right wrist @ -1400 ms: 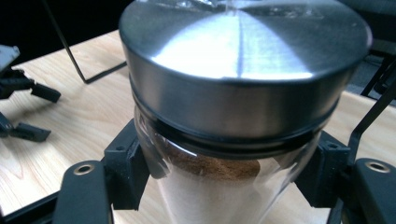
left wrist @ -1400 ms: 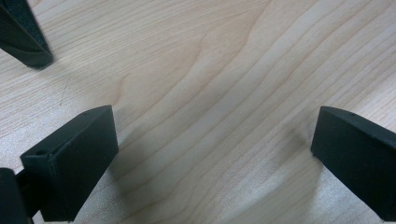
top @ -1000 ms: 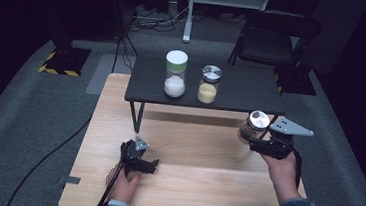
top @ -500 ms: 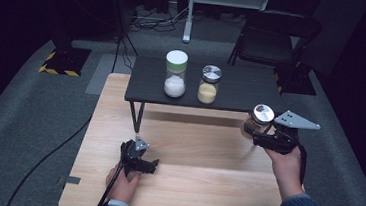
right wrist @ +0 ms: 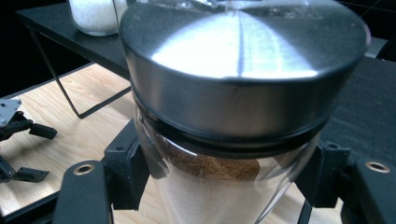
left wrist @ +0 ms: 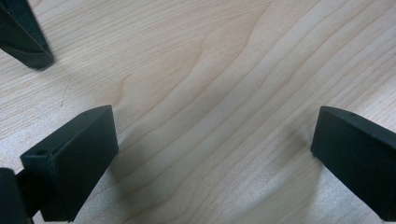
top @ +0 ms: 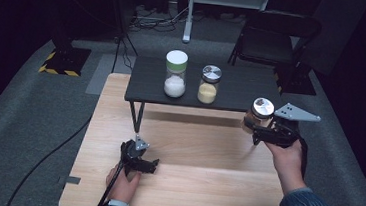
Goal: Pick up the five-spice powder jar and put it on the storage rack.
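A glass jar [top: 263, 108] with a brushed metal lid and brown powder inside hangs in the air off the right end of the black shelf [top: 242, 85]. My right gripper [top: 255, 129] is shut on its glass body; in the right gripper view the jar [right wrist: 243, 70] sits between both pads [right wrist: 123, 168]. My left gripper [top: 151, 165] rests low on the wooden table [top: 206, 160], jaws open. In the left gripper view, bare wood lies between its jaws [left wrist: 212, 154].
On the shelf stand a white-lidded jar of white grains [top: 175, 75] and a metal-lidded jar of yellow powder [top: 209, 84]. The shelf's thin legs [top: 137, 116] reach the table. A chair [top: 277, 36] stands behind, and a cable [top: 56, 157] runs over the floor at left.
My right gripper has lifted the brown-powder jar higher beside the shelf's right end. The left gripper has stayed in place.
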The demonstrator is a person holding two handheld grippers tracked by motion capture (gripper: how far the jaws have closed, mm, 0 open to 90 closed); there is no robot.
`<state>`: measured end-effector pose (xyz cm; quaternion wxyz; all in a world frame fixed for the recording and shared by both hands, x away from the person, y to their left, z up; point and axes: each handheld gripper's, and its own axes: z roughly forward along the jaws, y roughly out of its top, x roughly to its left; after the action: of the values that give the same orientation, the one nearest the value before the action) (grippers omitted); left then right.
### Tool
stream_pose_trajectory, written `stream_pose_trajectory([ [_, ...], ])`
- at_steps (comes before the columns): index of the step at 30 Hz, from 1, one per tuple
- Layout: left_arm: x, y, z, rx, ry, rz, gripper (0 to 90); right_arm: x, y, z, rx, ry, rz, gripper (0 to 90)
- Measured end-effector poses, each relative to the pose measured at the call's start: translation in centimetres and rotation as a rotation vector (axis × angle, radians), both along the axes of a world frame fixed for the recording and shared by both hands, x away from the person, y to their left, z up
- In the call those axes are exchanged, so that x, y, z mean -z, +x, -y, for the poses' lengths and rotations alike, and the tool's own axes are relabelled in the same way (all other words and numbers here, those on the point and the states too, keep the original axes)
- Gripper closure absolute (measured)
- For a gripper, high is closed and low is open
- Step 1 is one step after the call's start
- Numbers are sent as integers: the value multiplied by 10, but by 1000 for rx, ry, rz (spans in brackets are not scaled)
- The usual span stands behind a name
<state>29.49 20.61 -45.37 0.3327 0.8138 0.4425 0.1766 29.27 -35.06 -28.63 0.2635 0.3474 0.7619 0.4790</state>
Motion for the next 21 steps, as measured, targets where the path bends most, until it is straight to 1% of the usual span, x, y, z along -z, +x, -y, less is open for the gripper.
stream_pose_trajectory([
  [10,0,0,0,0,0,0,4,-18,15,-10,-17,-5,11,305],
  [16,0,-1,0,0,1,1,4,-29,25,-19,-31,-20,21,305],
  [21,0,-1,0,2,3,2,4,-34,37,-24,-31,-11,15,305],
])
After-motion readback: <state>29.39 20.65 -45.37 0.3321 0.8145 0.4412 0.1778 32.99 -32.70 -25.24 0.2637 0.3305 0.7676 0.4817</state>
